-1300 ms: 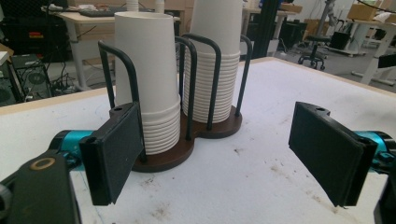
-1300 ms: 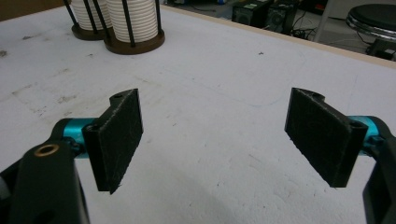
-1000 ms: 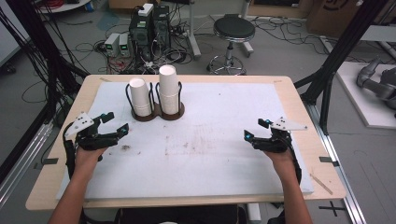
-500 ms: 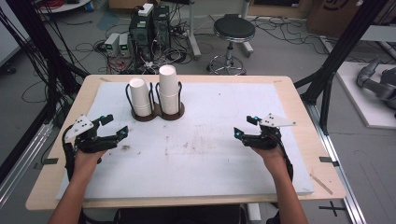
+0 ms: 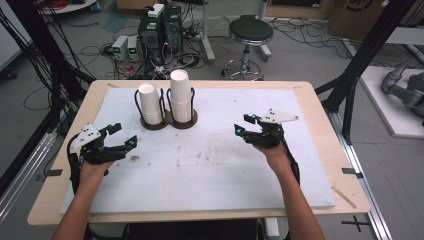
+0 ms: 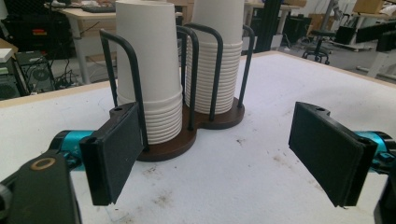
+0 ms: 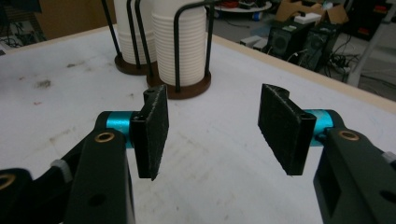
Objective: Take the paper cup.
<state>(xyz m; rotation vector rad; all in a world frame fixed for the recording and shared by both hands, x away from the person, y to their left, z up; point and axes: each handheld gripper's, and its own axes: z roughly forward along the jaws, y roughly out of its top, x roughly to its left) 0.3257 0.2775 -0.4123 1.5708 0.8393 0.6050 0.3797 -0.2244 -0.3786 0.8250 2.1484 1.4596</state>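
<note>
while both grippers sit low over the white worktop (image 5: 215, 170) with nothing in them, the risk lies in how the approach to the cup stacks goes. the left gripper (image 5: 116, 141) has its jaws spread wide and points toward the shorter cup stack (image 5: 149, 104), which stands in the left bay of the dark holder (image 5: 170, 121) near the far edge; the right gripper (image 5: 248, 126) also has its jaws apart and empty, aimed at the taller cup stack (image 5: 180, 96) in the right bay, though it is well apart from it. in the left gripper view the wire hoops (image 6: 132, 70) rise close against the paper walls, so a jaw coming in level could catch a hoop instead of a cup and drag or tip the whole holder. the cups look thin and nested tight, so i judge that a hard squeeze would crush the top one, while a light pinch might lift several together. if both grippers close in at once they could also crowd each other between the two bays. lifting off-axis would likely jam the cup against the hoops.
</note>
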